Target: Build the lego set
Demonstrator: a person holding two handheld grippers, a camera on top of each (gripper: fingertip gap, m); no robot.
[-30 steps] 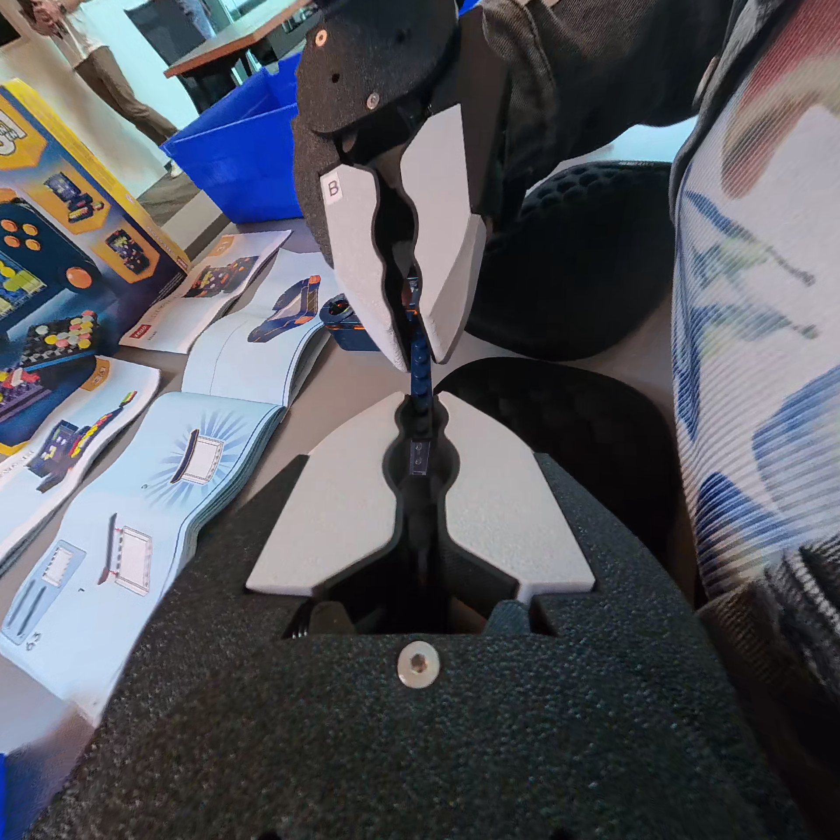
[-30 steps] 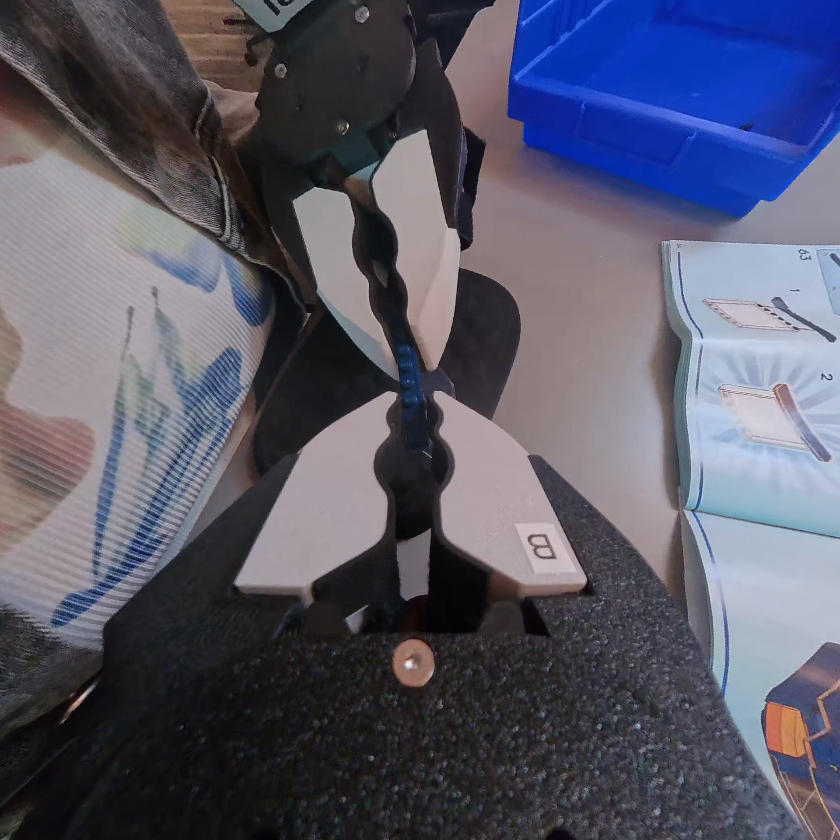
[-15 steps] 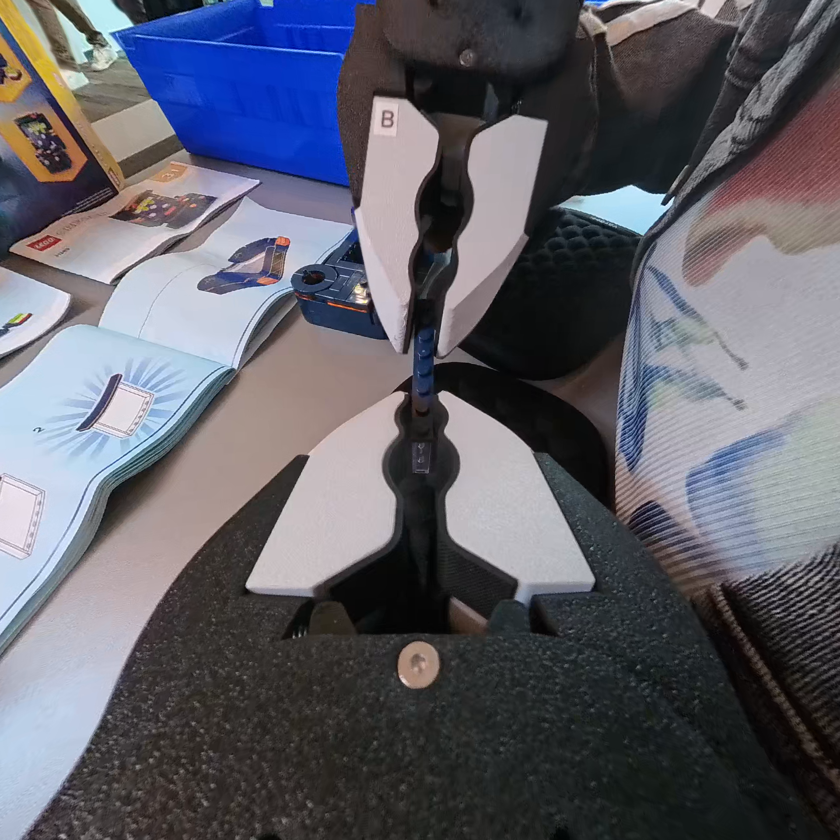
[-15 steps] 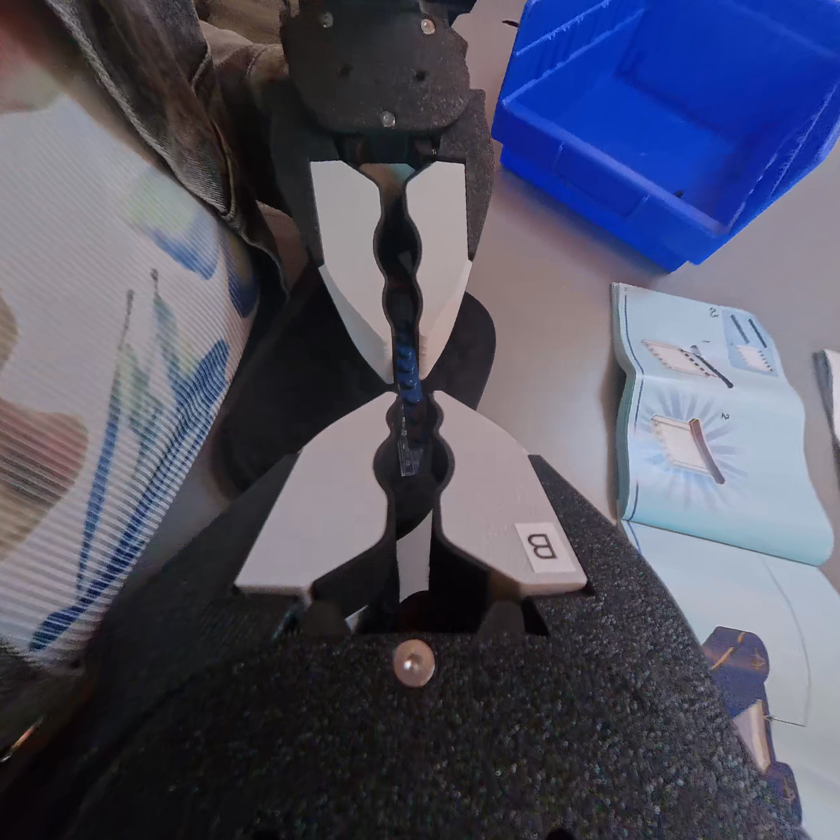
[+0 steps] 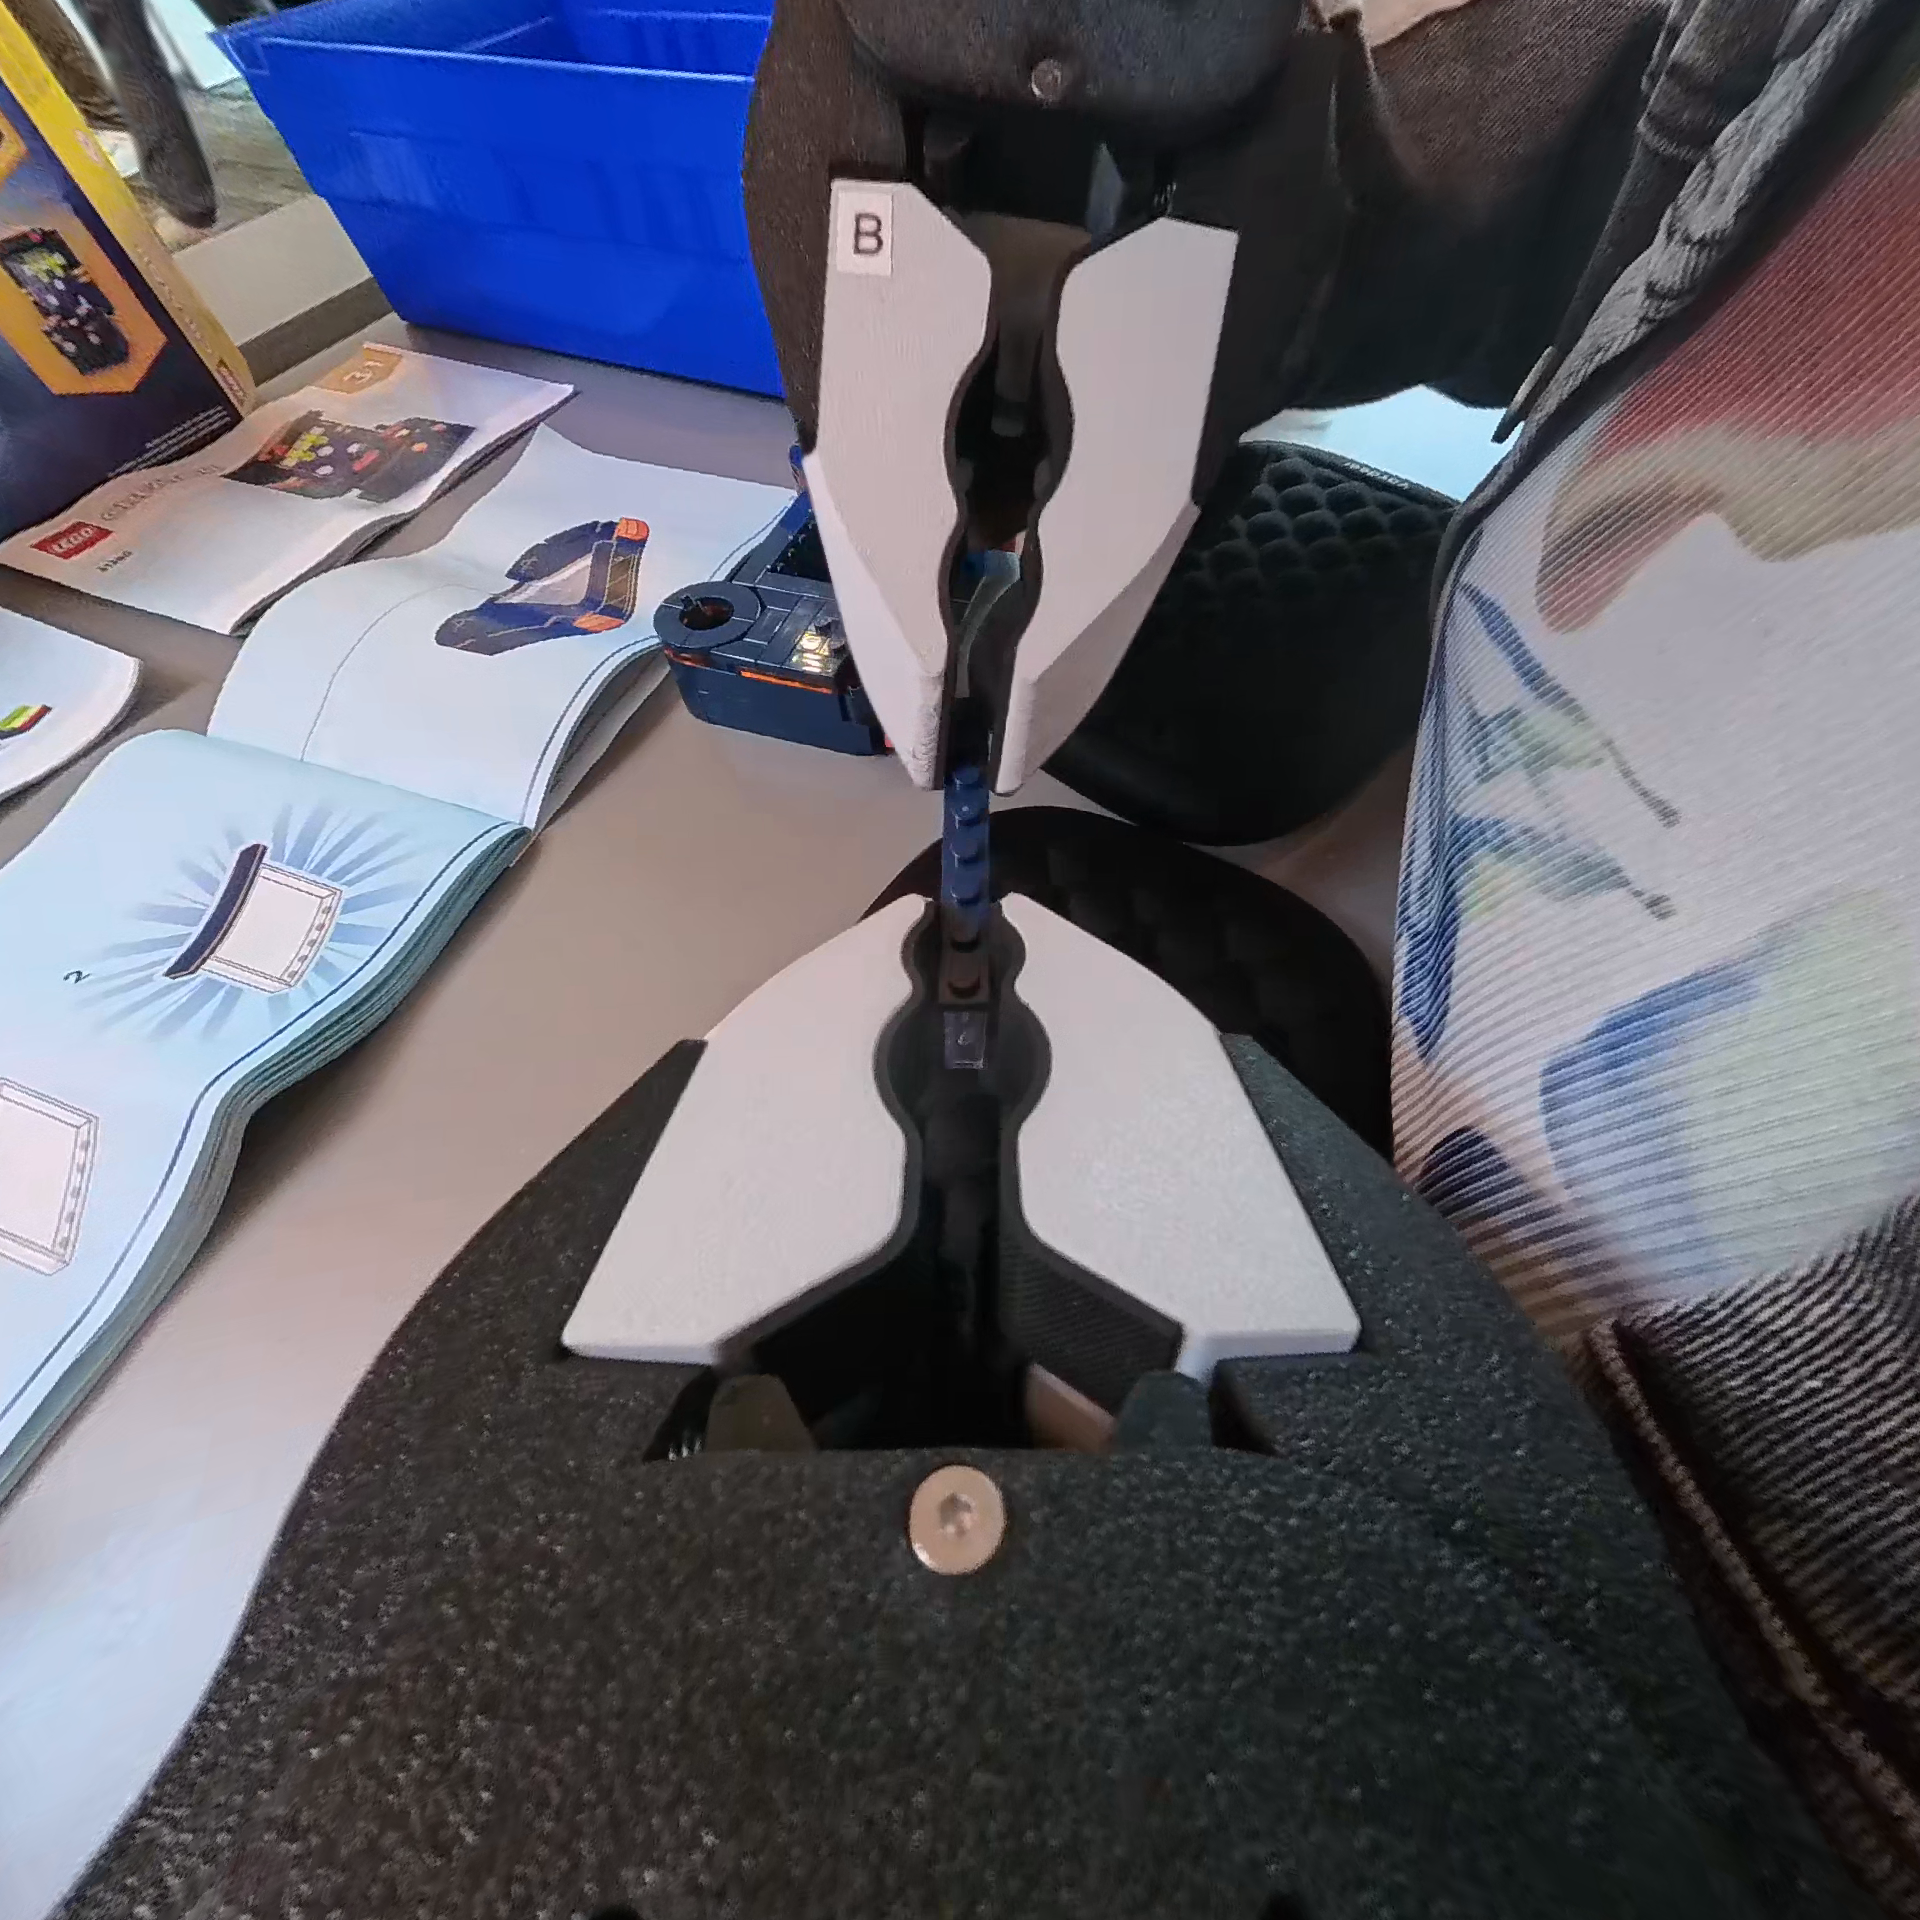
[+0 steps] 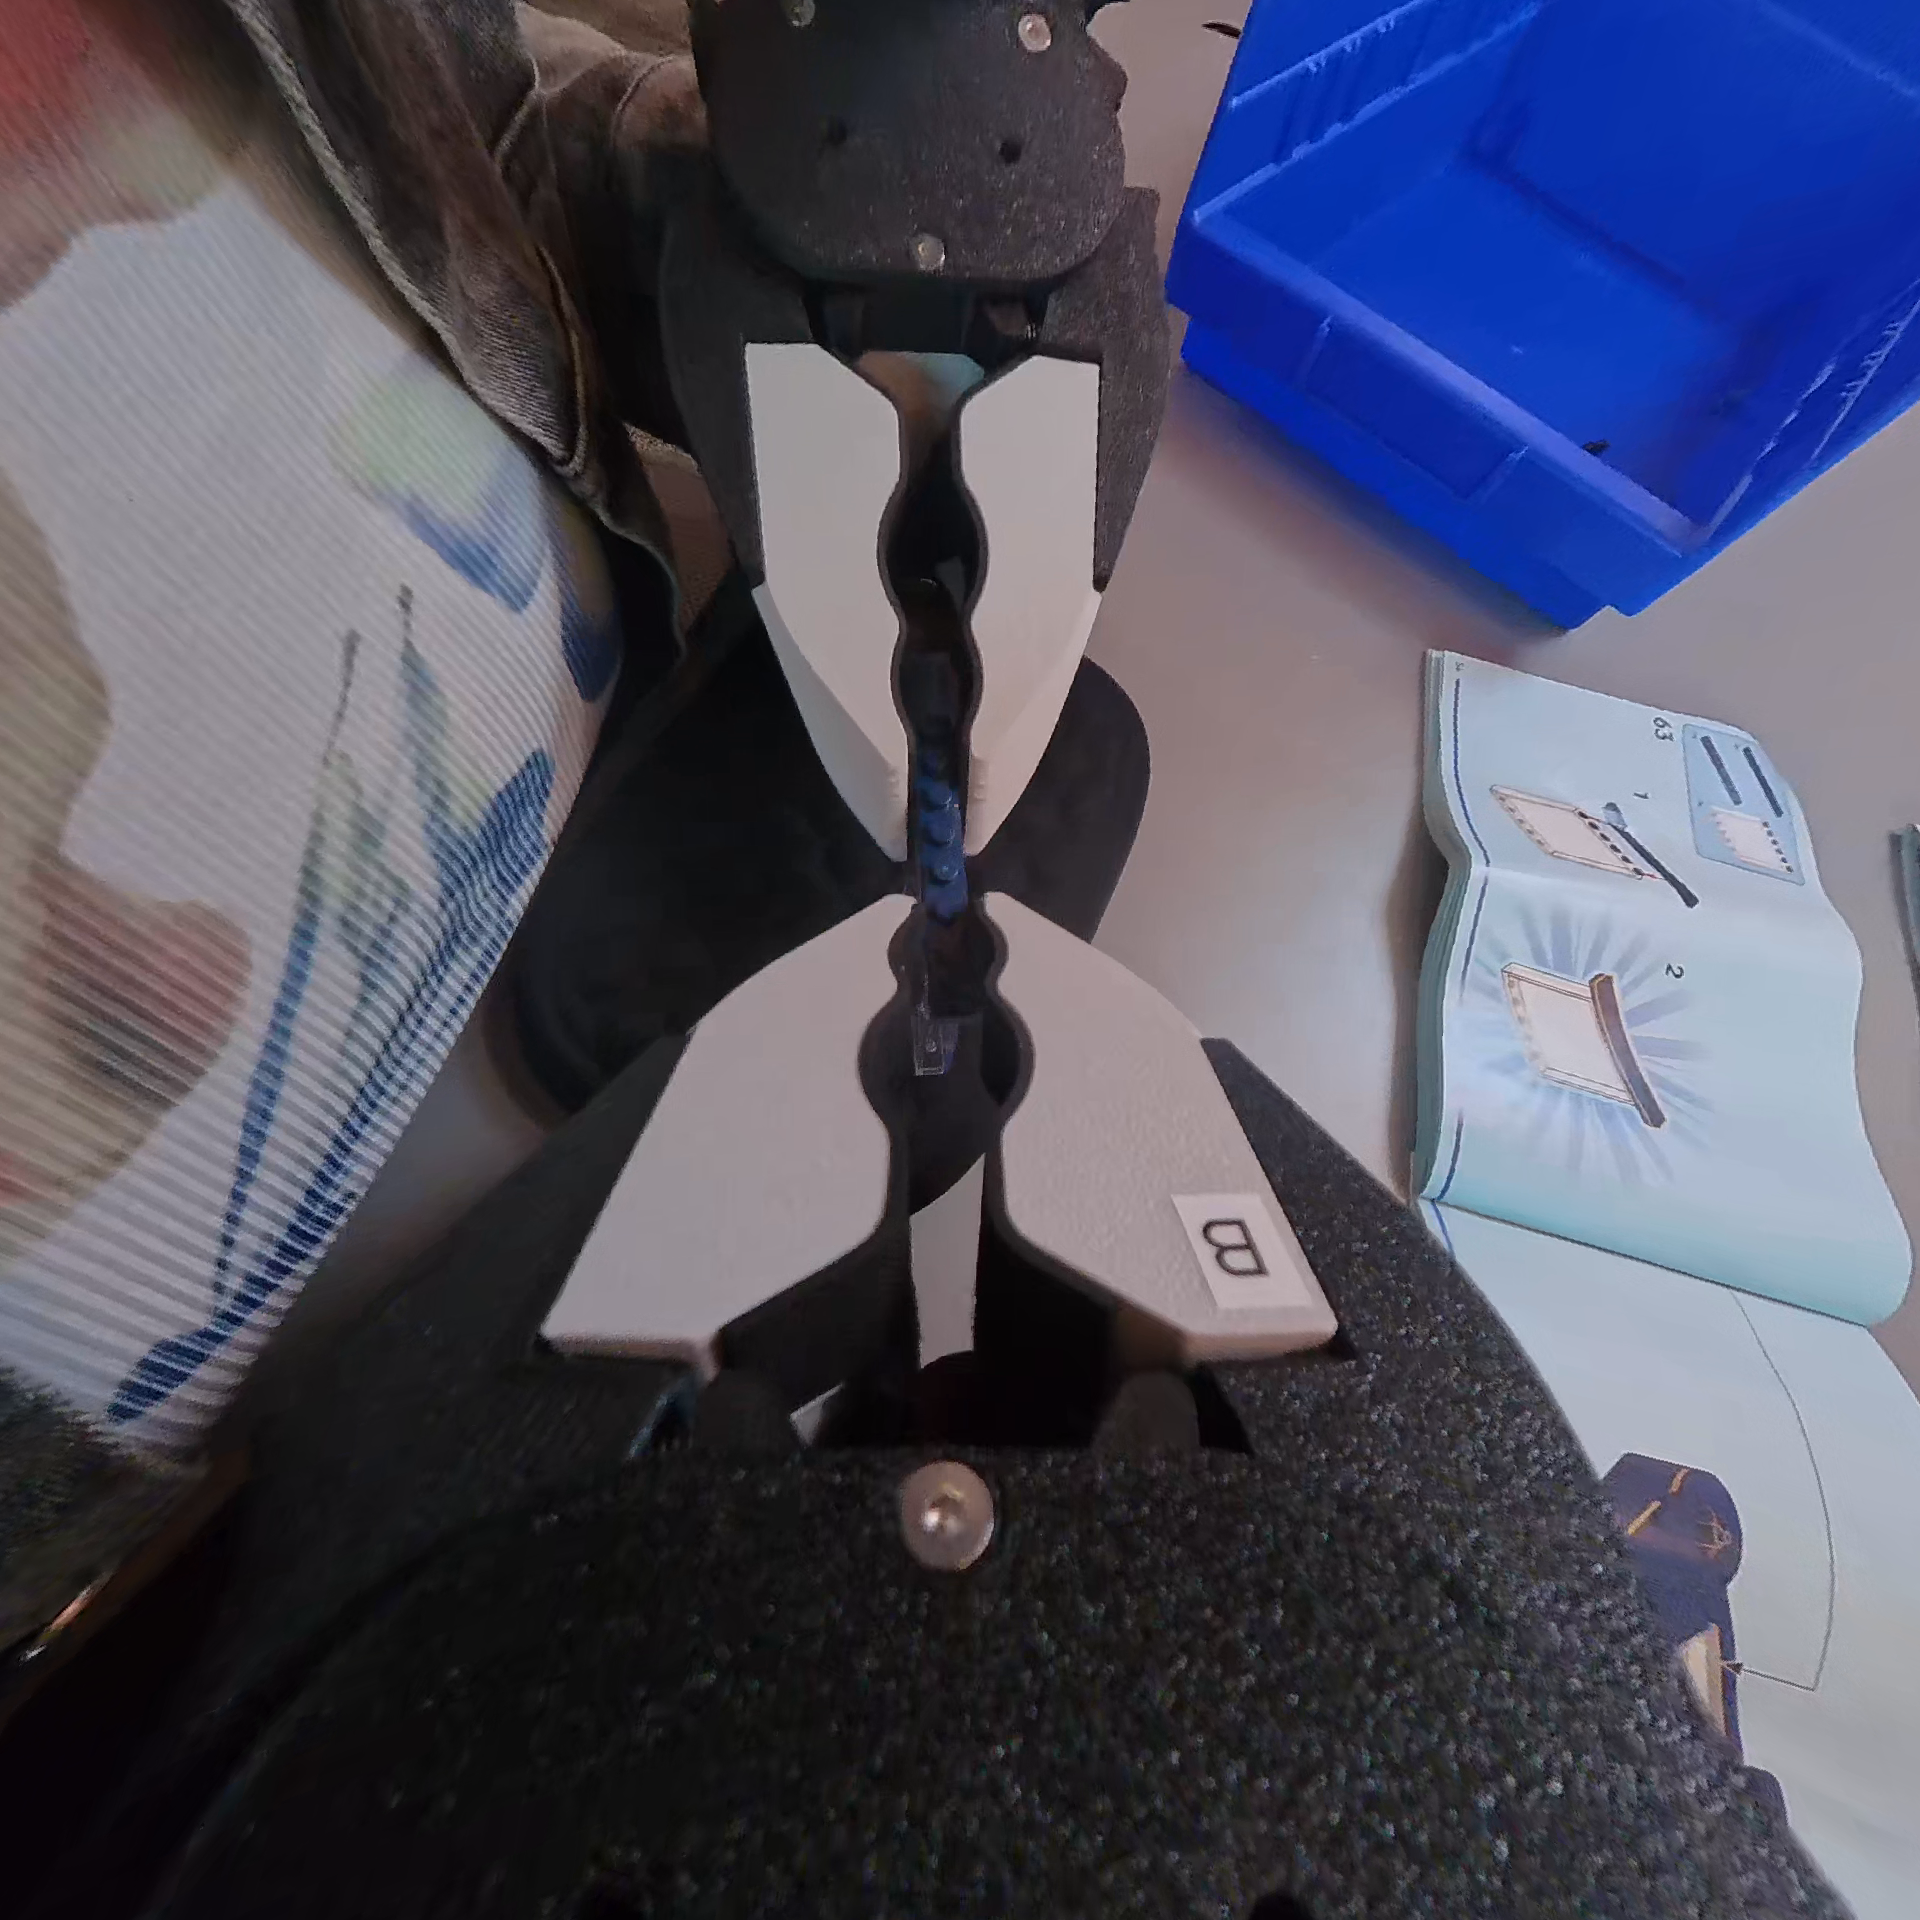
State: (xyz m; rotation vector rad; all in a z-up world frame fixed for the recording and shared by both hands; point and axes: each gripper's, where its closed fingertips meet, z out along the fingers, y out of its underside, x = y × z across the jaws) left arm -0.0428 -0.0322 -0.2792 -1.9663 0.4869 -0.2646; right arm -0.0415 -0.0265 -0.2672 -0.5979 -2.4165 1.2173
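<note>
Blue strip (image 5: 964, 842) spans tip to tip as I clamp my left gripper (image 5: 964, 914) and right gripper (image 6: 940, 904) on its ends above booklet (image 5: 260, 935).

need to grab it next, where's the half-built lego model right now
In the left wrist view, the model sits on the table left of centre, partly behind the right gripper, beside the open booklet.

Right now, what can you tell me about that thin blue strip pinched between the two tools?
The blue strip is a slim, dark blue plastic Lego piece with a row of small studs along it. It hangs in the air above the grey table, edge-on. The left hand-held gripper pinches one end, the right hand-held gripper the other.
</note>
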